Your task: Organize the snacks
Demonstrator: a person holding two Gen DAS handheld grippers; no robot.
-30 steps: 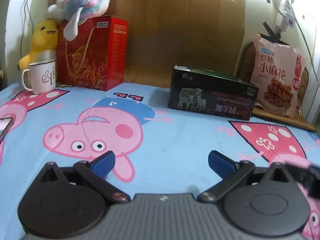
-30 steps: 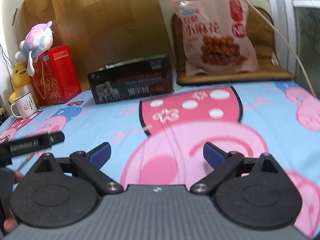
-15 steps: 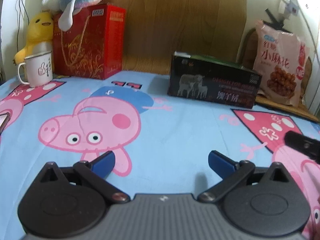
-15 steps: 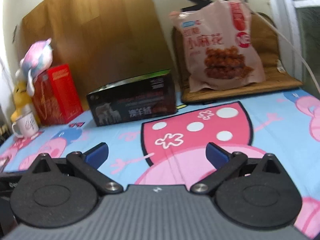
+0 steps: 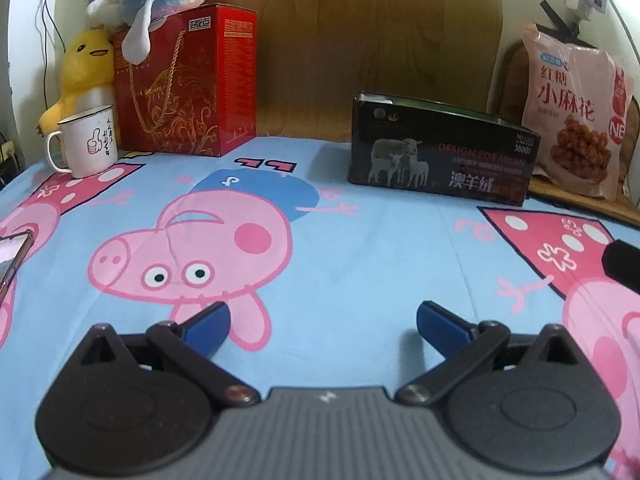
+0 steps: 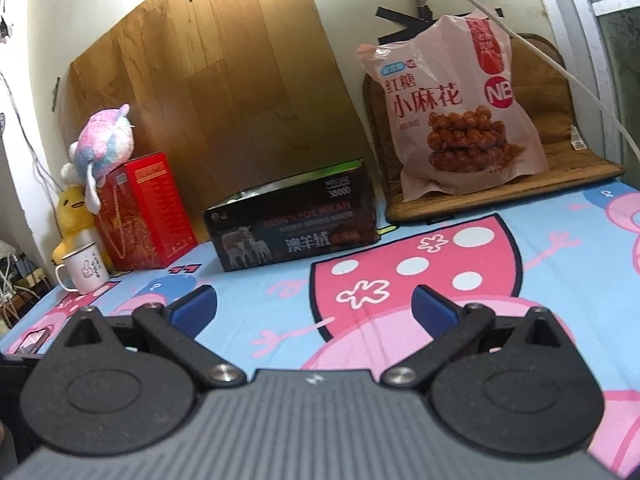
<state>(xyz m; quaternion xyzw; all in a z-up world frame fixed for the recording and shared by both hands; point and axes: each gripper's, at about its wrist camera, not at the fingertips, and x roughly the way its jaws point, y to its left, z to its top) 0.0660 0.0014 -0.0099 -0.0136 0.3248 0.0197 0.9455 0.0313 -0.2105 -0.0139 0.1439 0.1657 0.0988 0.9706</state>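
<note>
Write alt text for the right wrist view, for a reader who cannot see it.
An open, empty right claw hovers over a cartoon-pig bedsheet, facing a pink snack bag propped on a brown cushion. Left of the bag sit a black box, a red gift box topped by a plush toy, and a white mug.

Support surface: bed or table spread with a blue cartoon-pig sheet (image 5: 360,248), lying flat with light creases.

Resting directly on it, along the far edge:
- white enamel mug (image 5: 89,141) with a thumbs-up print, far left, upright;
- yellow duck plush (image 5: 82,68) just behind the mug;
- red gift box (image 5: 186,80), upright, beside the mug;
- black open-topped box (image 5: 440,152) printed with sheep, centre;
- brown mat (image 6: 504,184), far right corner.

Left edge: a phone (image 5: 14,256), partly out of view.
</note>
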